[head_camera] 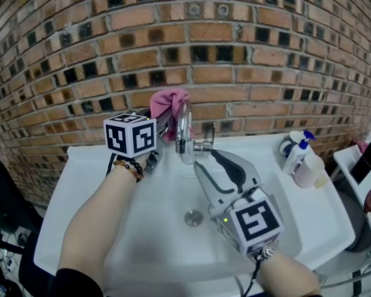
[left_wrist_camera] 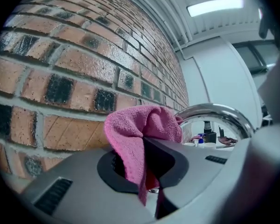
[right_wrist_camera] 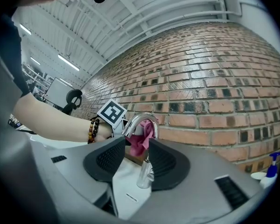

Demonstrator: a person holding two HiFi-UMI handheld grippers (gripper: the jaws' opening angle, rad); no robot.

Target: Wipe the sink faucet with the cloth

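Note:
In the head view, a pink cloth bunches against the top of the chrome faucet at the back of the white sink. My left gripper, under its marker cube, is shut on that cloth. In the left gripper view the pink cloth hangs between the closed jaws, and the faucet arch curves just beyond. My right gripper points at the faucet spout from the front right. Its jaws stand apart and hold nothing, and the faucet rises just past them.
A brick wall runs behind the sink. A spray bottle and a white bottle stand on the rim at right. The drain lies mid-basin. A white shelf stands at the far right.

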